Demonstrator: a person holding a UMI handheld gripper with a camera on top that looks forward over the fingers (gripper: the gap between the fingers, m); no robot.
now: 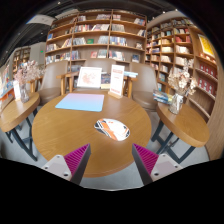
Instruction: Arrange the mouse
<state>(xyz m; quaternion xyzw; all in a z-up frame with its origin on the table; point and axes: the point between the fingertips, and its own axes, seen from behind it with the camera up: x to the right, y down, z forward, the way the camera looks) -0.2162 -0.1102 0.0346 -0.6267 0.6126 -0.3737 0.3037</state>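
- The jaws [112,160] stand open at the bottom of the frame, nothing between them; the magenta pads [76,156] face each other across a wide gap.
- The mouse [112,128], white with orange and dark markings, lies on the round wooden counter [60,135] just below the frame's centre, ahead of the jaws and apart from them.
- A pale blue mat [80,102] lies flat above and left of the mouse, toward the counter's far side; the two do not touch.
- Bare wood surrounds the mouse on all sides, and the counter's near edge curves just ahead of the fingertips.
- Upright display cards [90,77] stand behind the mat at the far rim.
- Other wooden tables [15,112] flank the counter at left and right, with a narrow gap of floor between.
- Bookshelves [100,35] fill the upper frame.
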